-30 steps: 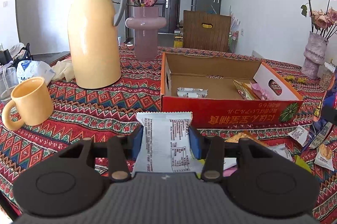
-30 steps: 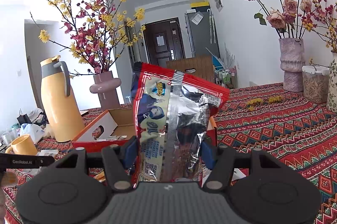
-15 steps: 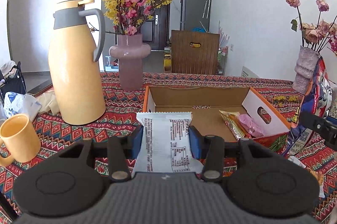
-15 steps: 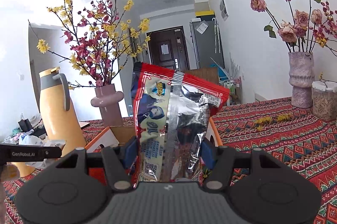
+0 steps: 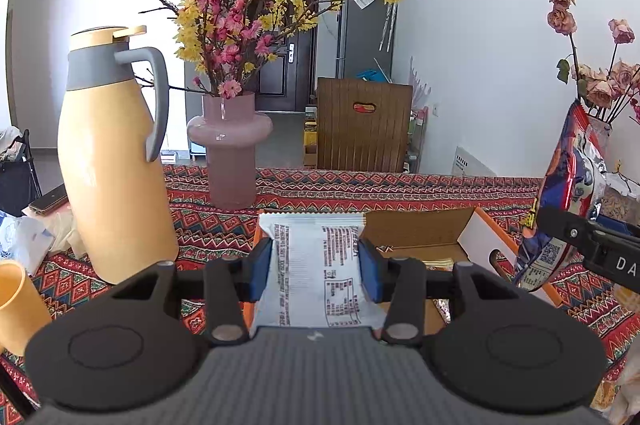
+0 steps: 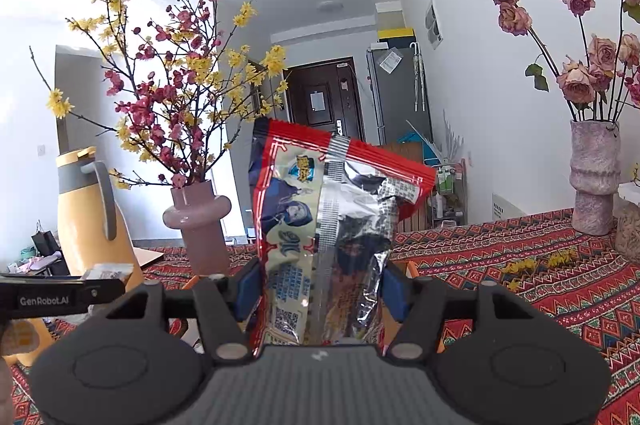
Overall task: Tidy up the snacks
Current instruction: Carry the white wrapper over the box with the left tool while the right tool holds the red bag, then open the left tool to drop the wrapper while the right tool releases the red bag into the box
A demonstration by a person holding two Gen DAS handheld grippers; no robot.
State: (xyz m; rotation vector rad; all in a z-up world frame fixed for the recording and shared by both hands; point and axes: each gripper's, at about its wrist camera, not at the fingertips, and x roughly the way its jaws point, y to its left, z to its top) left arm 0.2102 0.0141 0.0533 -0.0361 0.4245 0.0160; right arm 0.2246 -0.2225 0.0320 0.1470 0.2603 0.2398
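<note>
My left gripper (image 5: pixel 316 267) is shut on a white snack packet (image 5: pixel 314 265) with black print, held upright above the near edge of the open cardboard box (image 5: pixel 424 231). My right gripper (image 6: pixel 322 291) is shut on a red and silver snack bag (image 6: pixel 332 225), held upright in the air. That bag also shows at the right of the left wrist view (image 5: pixel 568 201), over the box's right end. A yellow wrapper (image 5: pixel 436 262) lies inside the box; most of the box floor is hidden behind my left gripper.
A yellow thermos jug (image 5: pixel 108 161) and a pink vase (image 5: pixel 230 149) with blossom branches stand left of the box on the patterned tablecloth (image 5: pixel 400 185). A yellow mug (image 5: pixel 16 305) is at the far left. A rose vase (image 6: pixel 592 177) stands at the right.
Both grippers have risen and moved forward toward the box with their packets. The box now sits lower and closer in the left view, and the red bag has come over its right end.
</note>
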